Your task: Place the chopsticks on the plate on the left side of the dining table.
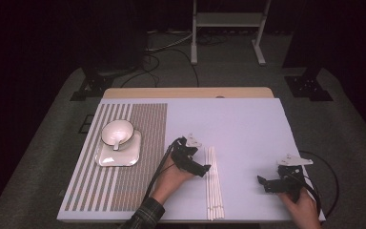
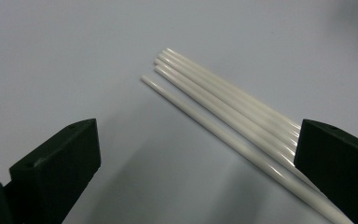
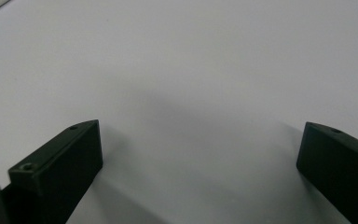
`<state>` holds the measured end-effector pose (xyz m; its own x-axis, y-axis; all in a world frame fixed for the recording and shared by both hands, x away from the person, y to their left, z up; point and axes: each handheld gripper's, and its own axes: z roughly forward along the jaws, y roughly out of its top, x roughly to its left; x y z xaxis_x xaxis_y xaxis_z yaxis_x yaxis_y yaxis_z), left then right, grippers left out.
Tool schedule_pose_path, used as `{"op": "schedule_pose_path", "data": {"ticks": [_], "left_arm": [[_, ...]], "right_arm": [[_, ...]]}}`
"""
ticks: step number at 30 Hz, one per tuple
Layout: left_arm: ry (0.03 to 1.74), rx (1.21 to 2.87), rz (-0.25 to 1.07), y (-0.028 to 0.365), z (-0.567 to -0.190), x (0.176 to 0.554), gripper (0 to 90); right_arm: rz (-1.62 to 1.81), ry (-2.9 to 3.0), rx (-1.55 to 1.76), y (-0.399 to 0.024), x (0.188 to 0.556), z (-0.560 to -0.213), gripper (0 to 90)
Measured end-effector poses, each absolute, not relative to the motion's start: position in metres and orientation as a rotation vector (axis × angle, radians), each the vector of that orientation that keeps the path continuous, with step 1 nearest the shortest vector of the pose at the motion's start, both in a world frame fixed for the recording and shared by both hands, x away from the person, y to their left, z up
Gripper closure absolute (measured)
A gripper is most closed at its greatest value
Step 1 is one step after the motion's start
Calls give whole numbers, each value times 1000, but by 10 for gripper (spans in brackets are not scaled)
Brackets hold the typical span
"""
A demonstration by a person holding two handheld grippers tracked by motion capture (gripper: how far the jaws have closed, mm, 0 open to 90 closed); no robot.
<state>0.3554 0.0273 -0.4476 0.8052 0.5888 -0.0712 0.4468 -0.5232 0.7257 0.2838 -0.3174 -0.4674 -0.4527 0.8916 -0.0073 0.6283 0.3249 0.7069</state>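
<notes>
I start with the bench (image 1: 248,124), covered by a pale sheet, with a striped mat (image 1: 138,143) over its left part. On that mat sits a square white plate (image 1: 106,158), and on the plate's far corner rests a white bowl (image 1: 116,131) with what looks like a spoon in it; I read this as a place setting waiting for its last pieces.

The bundle of white chopsticks (image 1: 214,183) lies on the bare sheet between my two hands, running from near the front edge away from me, well apart from the plate. In the left gripper view the chopsticks (image 2: 223,112) lie side by side and touching, except one that has rolled slightly clear on the near side, which I judge the easiest to pick singly.

My left gripper (image 1: 198,167) is just beside the bundle on its left, angled down toward it. Its fingers (image 2: 58,161) stand wide open and hold nothing; the sticks pass under the right-hand finger, so the opening is not yet centred on them. I would shift it sideways before closing.

My right gripper (image 1: 267,182) rests off to the right, well apart from the sticks. Its fingers (image 3: 58,163) are equally wide open over bare sheet, empty, probably kept out of the way.
</notes>
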Motion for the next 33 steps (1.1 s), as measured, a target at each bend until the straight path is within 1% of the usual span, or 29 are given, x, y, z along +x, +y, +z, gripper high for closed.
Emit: {"op": "schedule_pose_path", "data": {"ticks": [16, 33], "left_arm": [[743, 2185, 207, 33, -444, 317, 0], [733, 2194, 176, 33, -455, 275, 0]], "right_arm": [[904, 2200, 1346, -317, 284, -467, 0], [905, 2200, 1345, -317, 284, -467, 0]]}}
